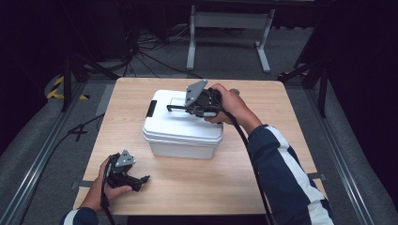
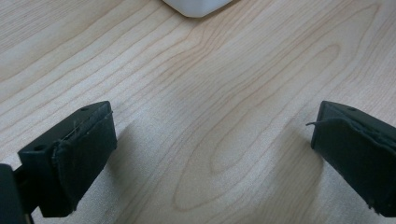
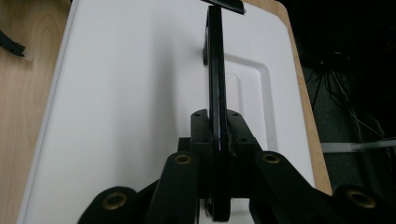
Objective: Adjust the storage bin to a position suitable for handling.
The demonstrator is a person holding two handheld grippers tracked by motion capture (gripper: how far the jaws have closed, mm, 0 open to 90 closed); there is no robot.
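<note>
A white lidded box (image 1: pixel 180 136) stands in the middle of the wooden table (image 1: pixel 197 187). Its thin black carry handle (image 1: pixel 176 108) is raised off the lid. My right gripper (image 1: pixel 187 109) reaches in from the right and is shut on that handle. The right gripper view has the handle (image 3: pixel 215 70) running edge-on between the pads of my right gripper (image 3: pixel 217 128), above the white lid (image 3: pixel 130 93). My left gripper (image 1: pixel 143 180) rests low near the table's front left, apart from the box. It (image 2: pixel 210 154) stands open over bare wood, with a corner of the box (image 2: pixel 198 7) farther off.
A black latch (image 1: pixel 151 108) sits on the box's left side. Behind the table stand grey metal frame legs (image 1: pixel 225 42) and loose cables (image 1: pixel 150 51) on the floor. Rails run along both sides of the table.
</note>
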